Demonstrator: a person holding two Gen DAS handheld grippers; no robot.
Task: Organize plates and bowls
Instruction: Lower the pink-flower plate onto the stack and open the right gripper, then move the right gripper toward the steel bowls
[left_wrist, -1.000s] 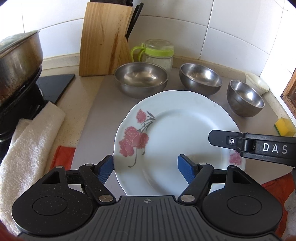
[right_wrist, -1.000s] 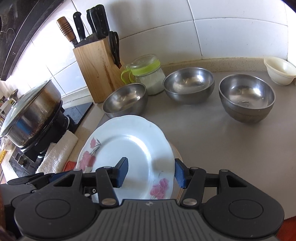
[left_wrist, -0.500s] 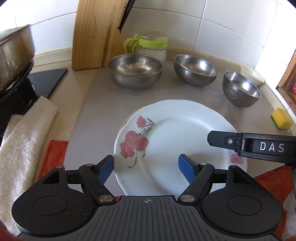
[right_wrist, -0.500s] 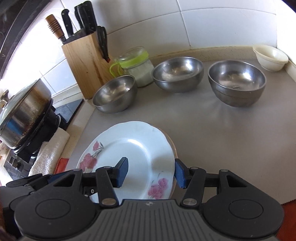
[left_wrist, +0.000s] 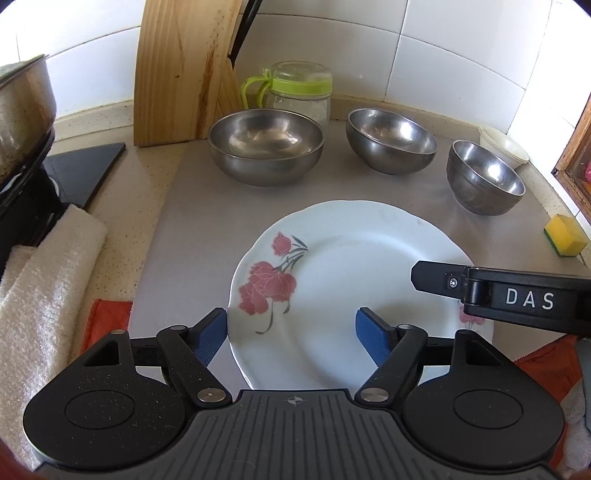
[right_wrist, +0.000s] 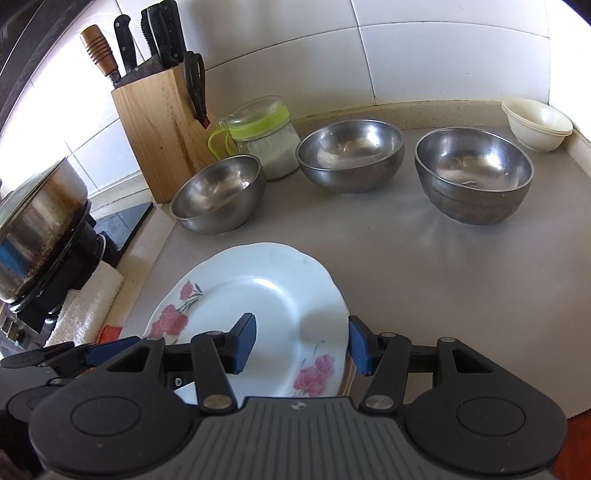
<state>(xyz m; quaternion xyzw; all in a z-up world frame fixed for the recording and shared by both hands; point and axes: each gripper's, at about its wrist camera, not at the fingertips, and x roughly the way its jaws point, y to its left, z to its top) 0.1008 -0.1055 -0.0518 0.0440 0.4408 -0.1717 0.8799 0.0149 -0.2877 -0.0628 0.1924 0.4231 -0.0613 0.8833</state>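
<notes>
A white plate with pink flowers lies over the grey mat, between both grippers. My left gripper is open astride its left rim, with the left pad just outside the edge and the right pad over the plate. My right gripper is open astride the right rim, where a brownish edge shows underneath. One right gripper finger reaches over the plate in the left wrist view. Three steel bowls stand in a row behind. Stacked cream bowls sit in the far right corner.
A wooden knife block and a green-lidded jar stand against the tiled wall. At the left are a steel pot on a stove and a white towel. A yellow sponge lies right; red cloth edges the mat.
The plate overlapped the nearest steel bowl a second ago; now bare mat shows between them. It keeps its place between both pairs of pads. Neither gripper's jaws have changed.
</notes>
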